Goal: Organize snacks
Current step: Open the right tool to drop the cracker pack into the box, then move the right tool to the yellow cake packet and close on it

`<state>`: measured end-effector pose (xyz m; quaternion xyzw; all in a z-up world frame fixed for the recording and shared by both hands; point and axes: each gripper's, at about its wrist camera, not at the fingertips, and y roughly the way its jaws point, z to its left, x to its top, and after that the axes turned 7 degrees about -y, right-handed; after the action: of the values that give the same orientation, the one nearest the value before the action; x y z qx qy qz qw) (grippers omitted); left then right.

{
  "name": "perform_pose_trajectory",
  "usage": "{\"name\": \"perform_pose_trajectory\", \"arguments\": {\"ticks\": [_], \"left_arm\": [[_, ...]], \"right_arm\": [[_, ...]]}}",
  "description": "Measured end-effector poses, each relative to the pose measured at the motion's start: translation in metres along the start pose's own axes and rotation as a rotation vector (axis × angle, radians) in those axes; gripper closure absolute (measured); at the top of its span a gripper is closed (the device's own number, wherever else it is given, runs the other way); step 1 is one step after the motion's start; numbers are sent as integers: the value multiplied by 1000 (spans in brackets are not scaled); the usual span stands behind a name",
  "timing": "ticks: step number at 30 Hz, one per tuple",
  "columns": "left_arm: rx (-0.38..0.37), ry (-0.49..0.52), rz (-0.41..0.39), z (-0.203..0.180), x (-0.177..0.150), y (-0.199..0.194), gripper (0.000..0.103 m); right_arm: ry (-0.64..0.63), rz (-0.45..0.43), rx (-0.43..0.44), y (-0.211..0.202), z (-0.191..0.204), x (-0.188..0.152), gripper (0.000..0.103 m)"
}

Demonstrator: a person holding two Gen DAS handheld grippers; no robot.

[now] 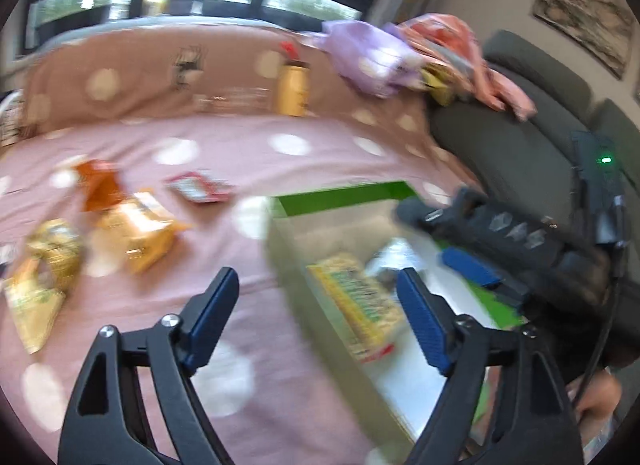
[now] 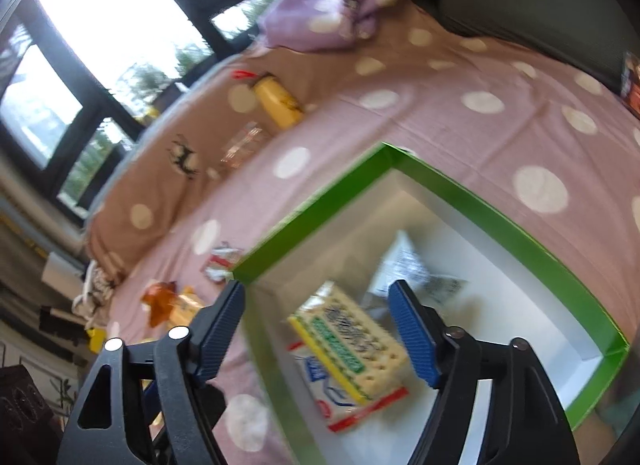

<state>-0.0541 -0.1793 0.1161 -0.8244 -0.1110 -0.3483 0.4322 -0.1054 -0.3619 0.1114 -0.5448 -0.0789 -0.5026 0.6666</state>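
Fingers of both grippers, left (image 1: 316,321) & right (image 2: 318,331), stand wide, nothing between; cracker pack (image 2: 352,361) lies below them inside green box (image 2: 500,221) on bed (image 2: 400,125).

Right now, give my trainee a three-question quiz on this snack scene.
1. True or false: the cracker packet lies inside the green-rimmed box.
2. What do the right gripper fingers hold? A) an orange packet B) nothing C) a bottle
3. Fill in: the yellow bottle stands on the ____ polka-dot cloth.

Key: 1 true. 2 B. 3 pink.
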Motion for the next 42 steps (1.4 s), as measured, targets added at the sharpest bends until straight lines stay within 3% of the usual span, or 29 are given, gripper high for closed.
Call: {"name": "perform_pose_trajectory", "arguments": {"ticks": [3,8,11,14,17,24,31,33,35,37,42], "left_arm": [[81,-68,-27,30,-9,-16,16],[294,-185,-41,92,-26,-31,16],[352,-259,-50,122,-26,-35,16],[356,-314,-47,141,-25,-38,16],[357,-371,-41,158,-23,-39,16],[367,-481,-37,190,-23,-52,16],[369,-534,-22,206,-23,-55,16],[365,-534,-19,208,-24,-55,16],[370,-528,-19,208,-24,-56,16],[378,-533,-20,210,-23,-56,16],[377,-531,-18,210,-24,-56,16]], "right_arm": [[-28,-16,59,1,15,-1,21],[-79,41,132,15,43,-8,20],[-106,84,153,25,60,-15,20],[-142,124,179,38,81,-19,20],[-198,191,143,63,113,-21,20],[-570,350,80,153,198,-29,20],[-771,414,84,204,222,-42,20],[-853,413,33,217,227,-48,20],[-862,417,11,223,224,-49,22],[-830,445,31,226,217,-52,34],[-778,420,35,206,207,-58,45]]}}
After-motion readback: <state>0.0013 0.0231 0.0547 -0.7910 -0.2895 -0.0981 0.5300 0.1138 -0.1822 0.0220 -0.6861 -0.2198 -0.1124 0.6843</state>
